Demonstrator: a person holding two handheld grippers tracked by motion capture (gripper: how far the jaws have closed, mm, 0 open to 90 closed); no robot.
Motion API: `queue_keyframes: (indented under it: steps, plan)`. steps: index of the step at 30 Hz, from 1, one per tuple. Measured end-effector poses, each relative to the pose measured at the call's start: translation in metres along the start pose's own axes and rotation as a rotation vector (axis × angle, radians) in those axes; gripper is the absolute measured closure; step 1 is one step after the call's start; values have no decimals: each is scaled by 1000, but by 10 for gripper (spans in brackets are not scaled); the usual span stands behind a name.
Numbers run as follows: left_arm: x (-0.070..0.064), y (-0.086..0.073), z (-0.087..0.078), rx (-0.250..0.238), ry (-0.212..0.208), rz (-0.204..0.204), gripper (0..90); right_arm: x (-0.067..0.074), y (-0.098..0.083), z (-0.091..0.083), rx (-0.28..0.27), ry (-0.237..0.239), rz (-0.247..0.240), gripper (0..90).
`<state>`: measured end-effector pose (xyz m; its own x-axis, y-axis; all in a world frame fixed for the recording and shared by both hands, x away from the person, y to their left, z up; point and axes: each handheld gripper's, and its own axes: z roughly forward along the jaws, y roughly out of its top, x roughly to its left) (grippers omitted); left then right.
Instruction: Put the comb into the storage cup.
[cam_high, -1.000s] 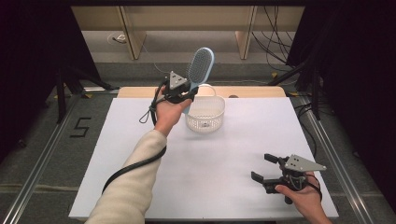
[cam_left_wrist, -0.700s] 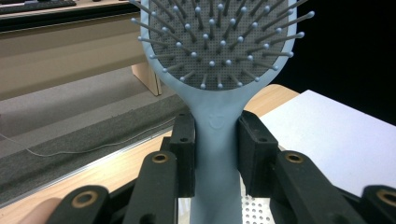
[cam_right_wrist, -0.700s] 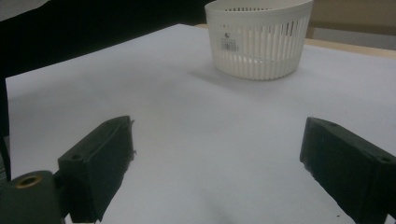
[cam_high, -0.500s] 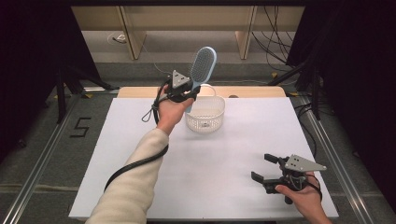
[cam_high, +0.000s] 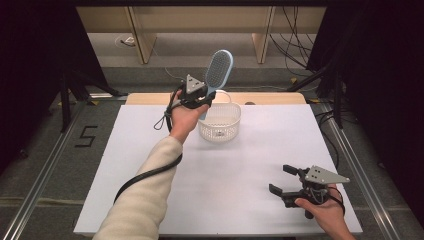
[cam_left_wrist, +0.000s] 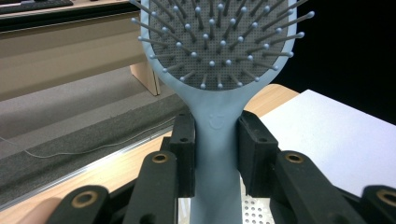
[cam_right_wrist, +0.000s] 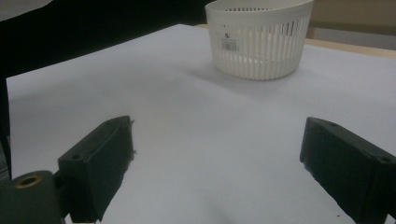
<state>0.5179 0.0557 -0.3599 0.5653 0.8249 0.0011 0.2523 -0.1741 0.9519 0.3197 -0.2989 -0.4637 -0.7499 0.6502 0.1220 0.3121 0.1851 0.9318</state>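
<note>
Blue and plastic, the brush (cam_high: 218, 71) is up in the air, held by its handle. The left gripper (cam_high: 199, 100) is clamped tight on that handle, with one jaw on each side, as the left gripper view shows close up. The brush head points up and leans a bit to the right. Its pins face the camera. The handle end hangs just over the near-left rim of the white basket (cam_high: 220, 131), which sits at the far side of the white table (cam_high: 125, 165).

The right gripper (cam_high: 287, 184) rests low at the near right corner, well apart from the basket. Its jaws are wide apart and hold nothing.

It looks like the step in hand is carrying the brush over the basket. The brush seems to be going in or coming out; I cannot tell which. If it is going in, the next move should be to lower the handle down inside the rim, then let the jaws open. The brush is tall, so it may tip the light basket.
</note>
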Motion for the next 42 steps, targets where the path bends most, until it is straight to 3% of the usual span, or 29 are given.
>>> queue_keyframes:
  steps: [12, 42]
  plan:
    - [-1, 2, 5, -3, -24, 5, 697, 0, 0, 0, -2, -1, 1, 107]
    - [-1, -2, 13, -9, -29, 11, 697, 0, 0, 0, -4, 1, 3, 107]
